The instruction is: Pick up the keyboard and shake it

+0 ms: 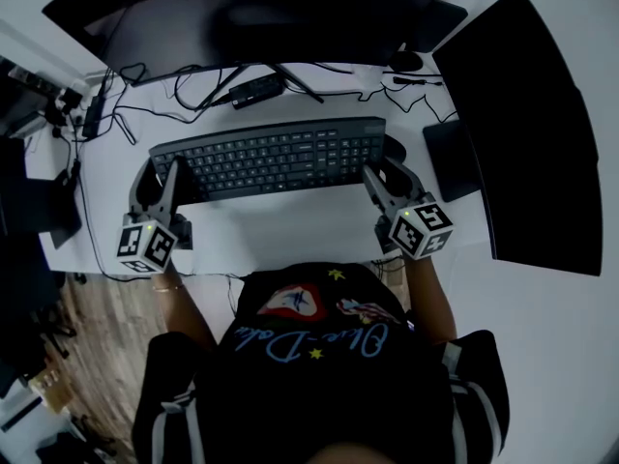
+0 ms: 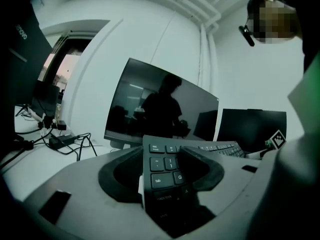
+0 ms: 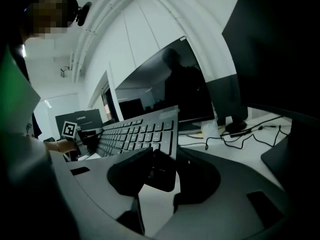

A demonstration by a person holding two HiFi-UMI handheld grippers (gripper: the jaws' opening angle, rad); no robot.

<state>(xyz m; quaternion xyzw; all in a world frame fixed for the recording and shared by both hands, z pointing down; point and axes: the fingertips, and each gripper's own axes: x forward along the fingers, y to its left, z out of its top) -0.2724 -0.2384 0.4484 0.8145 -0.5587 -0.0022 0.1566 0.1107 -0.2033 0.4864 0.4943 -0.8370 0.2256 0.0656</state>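
A black keyboard point(image 1: 271, 158) lies crosswise over the white desk point(image 1: 290, 230), held at both ends. My left gripper point(image 1: 174, 174) is shut on its left end; in the left gripper view the jaws clamp the keyboard point(image 2: 165, 166) by the esc, tab and Q keys, with the gripper point(image 2: 167, 169) around that end. My right gripper point(image 1: 377, 174) is shut on the right end. In the right gripper view the keyboard point(image 3: 142, 131) tilts up and away from the gripper point(image 3: 160, 171), with white desk showing beneath its near corner.
A large dark monitor point(image 1: 242, 8) stands behind the keyboard on a stand. A second dark screen point(image 1: 527, 133) is at the right, with a black pad point(image 1: 450, 158) beside it. Cables point(image 1: 155, 104), a small black box point(image 1: 256, 89) and a mouse point(image 1: 406, 61) lie at the back.
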